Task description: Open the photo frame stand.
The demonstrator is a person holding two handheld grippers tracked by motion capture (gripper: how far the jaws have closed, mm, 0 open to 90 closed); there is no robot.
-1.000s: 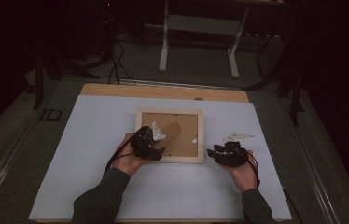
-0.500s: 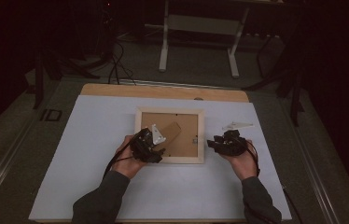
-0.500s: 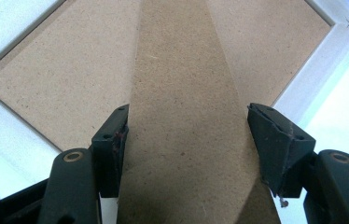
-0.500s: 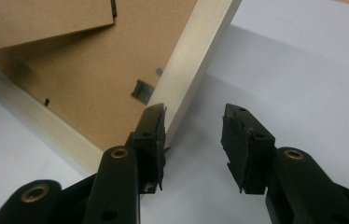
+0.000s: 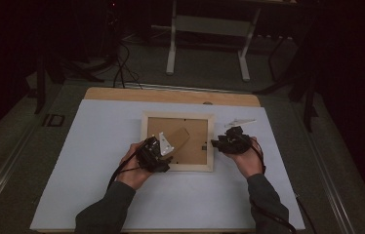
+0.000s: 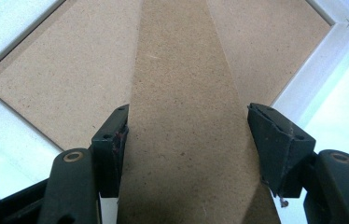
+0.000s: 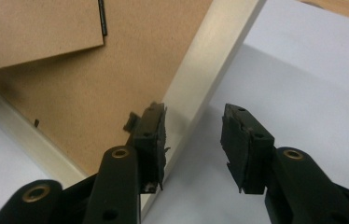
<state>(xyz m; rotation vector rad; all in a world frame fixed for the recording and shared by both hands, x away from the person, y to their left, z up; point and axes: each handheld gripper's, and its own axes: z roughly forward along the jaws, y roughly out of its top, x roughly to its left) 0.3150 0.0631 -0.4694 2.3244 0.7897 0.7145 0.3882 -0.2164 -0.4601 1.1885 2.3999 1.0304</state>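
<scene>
A light wooden picture frame (image 5: 176, 118) lies face down on the white mat, its brown backing up. Its brown fold-out stand (image 5: 180, 136) runs between my left gripper's jaws. My left gripper (image 5: 163, 146) is over the frame's lower left part. In the left gripper view the left gripper (image 6: 186, 144) has its pads against both edges of the stand (image 6: 182, 93). My right gripper (image 5: 215, 144) is at the frame's right rail. In the right gripper view the right gripper (image 7: 193, 144) is open. Its jaws have just been closing a little, one over the rail (image 7: 219, 37) and one over the mat.
A small white strip (image 5: 240, 122) lies on the mat (image 5: 97, 146) just behind my right hand. A bare wooden table edge (image 5: 171, 95) runs along the far side. Beyond it, a metal stand (image 5: 207, 24) and cables are on the dark floor.
My right gripper has moved left and away from the person, from beside the frame up to its right rail. The left gripper and the frame have stayed put.
</scene>
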